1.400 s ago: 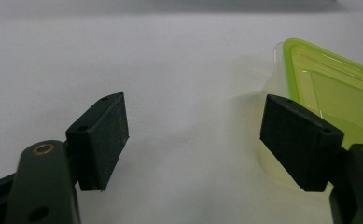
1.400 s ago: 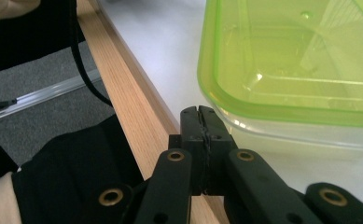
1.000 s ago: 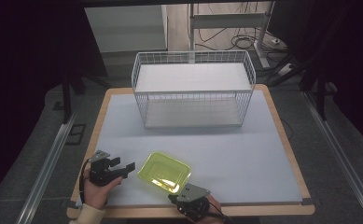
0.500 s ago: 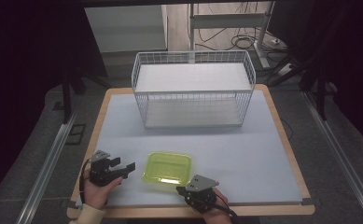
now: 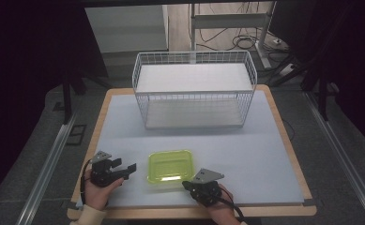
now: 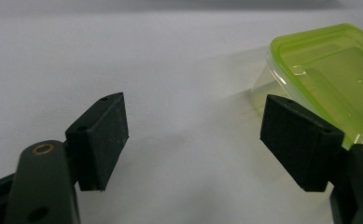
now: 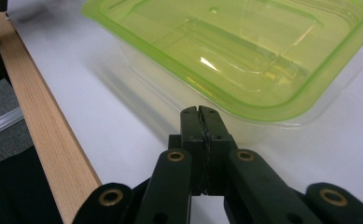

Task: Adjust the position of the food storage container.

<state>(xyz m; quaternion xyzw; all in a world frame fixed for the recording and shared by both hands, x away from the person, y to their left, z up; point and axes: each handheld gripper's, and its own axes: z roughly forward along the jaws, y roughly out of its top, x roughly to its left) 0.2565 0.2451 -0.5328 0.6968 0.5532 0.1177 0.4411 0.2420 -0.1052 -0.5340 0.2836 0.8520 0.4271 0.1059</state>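
White tabletop (image 5: 246,154), green-lidded container (image 5: 170,167) near front edge, left gripper (image 5: 126,168) wide beside it, right gripper (image 7: 200,112) closed, perhaps touching it.

In the left gripper view the green-lidded container (image 6: 328,70) runs off the right edge of the frame, and its lower part is hidden behind the right-hand jaw. In the right gripper view the container's (image 7: 244,51) far side is cut by the top edge and its right corner by the right edge. In the high view the person's forearms are cut off at the bottom edge, the right gripper's (image 5: 189,185) closed jaws are too small to make out, and the room around the table (image 5: 264,154) sinks into darkness.
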